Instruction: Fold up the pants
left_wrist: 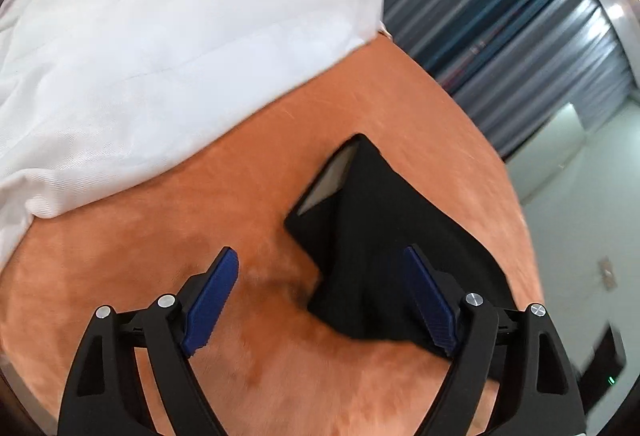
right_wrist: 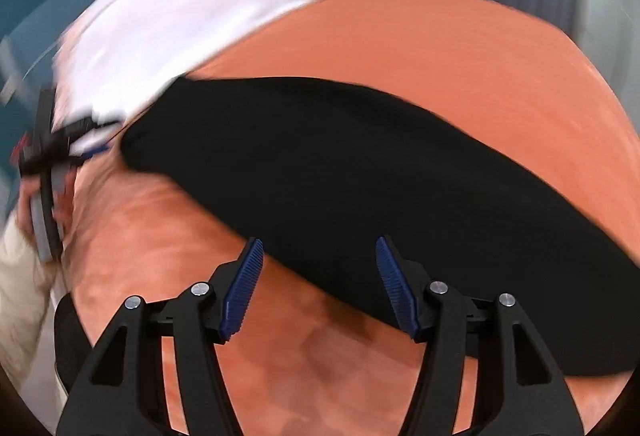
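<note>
Black pants (right_wrist: 340, 172) lie in a long band on an orange velvet bed cover (right_wrist: 460, 48). In the left wrist view one end of the pants (left_wrist: 392, 236) shows, with a pale grey inner patch at its far corner. My left gripper (left_wrist: 320, 272) is open and empty, its right finger over the pants' edge, its left finger over the cover. My right gripper (right_wrist: 318, 264) is open and empty, just above the near edge of the pants. The left gripper also shows blurred at the left edge of the right wrist view (right_wrist: 52, 156).
A white pillow or sheet (left_wrist: 160, 36) covers the far left of the bed (left_wrist: 120, 256). Beyond the bed are a ribbed metal shutter (left_wrist: 500, 16) and a pale floor (left_wrist: 580, 176). The bed edge curves away on the right.
</note>
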